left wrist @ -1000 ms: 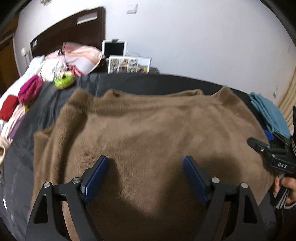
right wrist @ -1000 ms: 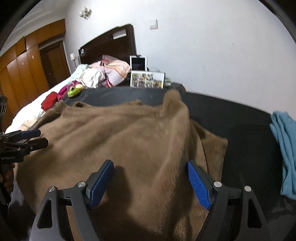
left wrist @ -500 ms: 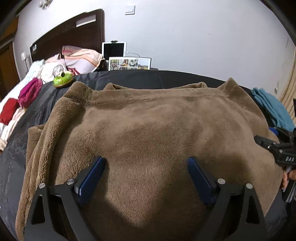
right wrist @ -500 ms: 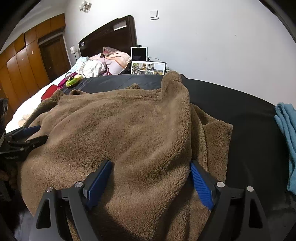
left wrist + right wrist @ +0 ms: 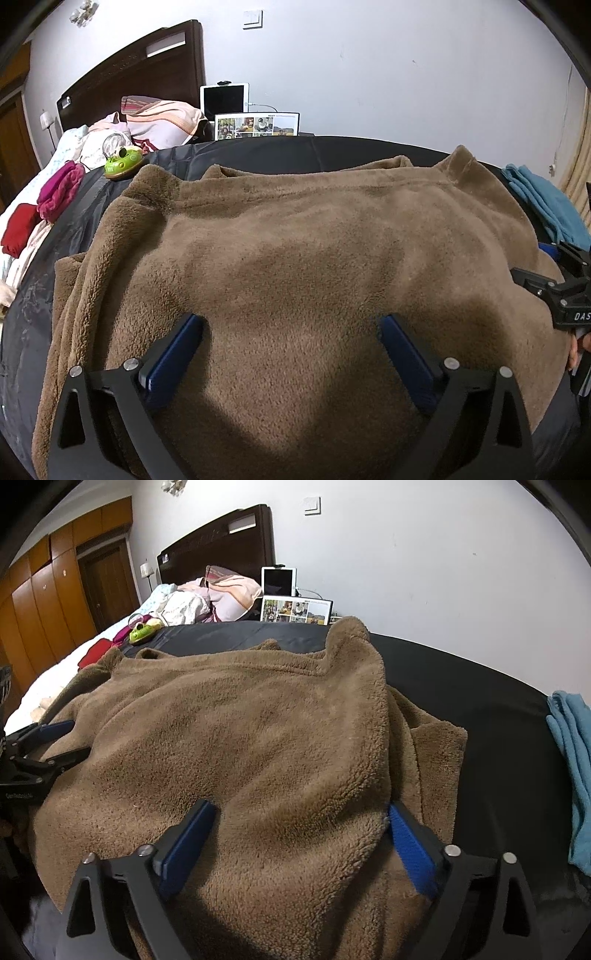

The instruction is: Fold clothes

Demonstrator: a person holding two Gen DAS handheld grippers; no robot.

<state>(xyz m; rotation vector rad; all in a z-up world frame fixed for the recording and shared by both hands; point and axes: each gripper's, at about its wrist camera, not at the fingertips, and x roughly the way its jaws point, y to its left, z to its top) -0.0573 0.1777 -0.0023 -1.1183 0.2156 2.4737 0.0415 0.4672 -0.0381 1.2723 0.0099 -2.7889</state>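
Observation:
A brown fleece sweater (image 5: 295, 240) (image 5: 240, 731) lies spread on a black cover (image 5: 277, 151) (image 5: 480, 701), neckline at the far side. My left gripper (image 5: 289, 321) sits low on the near part of it, its jaws opening wide, with fleece bulging between the blue pads. My right gripper (image 5: 300, 808) rests on the sweater's right near part, its jaws opening too, with the folded side edge of the fleece between them. Each gripper shows in the other's view, the right gripper (image 5: 554, 291) at the right edge and the left gripper (image 5: 44, 746) at the left edge.
Folded blue cloth (image 5: 543, 199) (image 5: 572, 746) lies on the cover to the right. A green toy (image 5: 122, 162) sits at the far left corner. Behind are a bed with pillows, red and magenta clothes (image 5: 59, 188), a tablet (image 5: 224, 99) and a photo frame (image 5: 256, 125).
Both grippers have sunk closer onto the sweater and their jaws have widened. The fleece now fills the space between the fingers.

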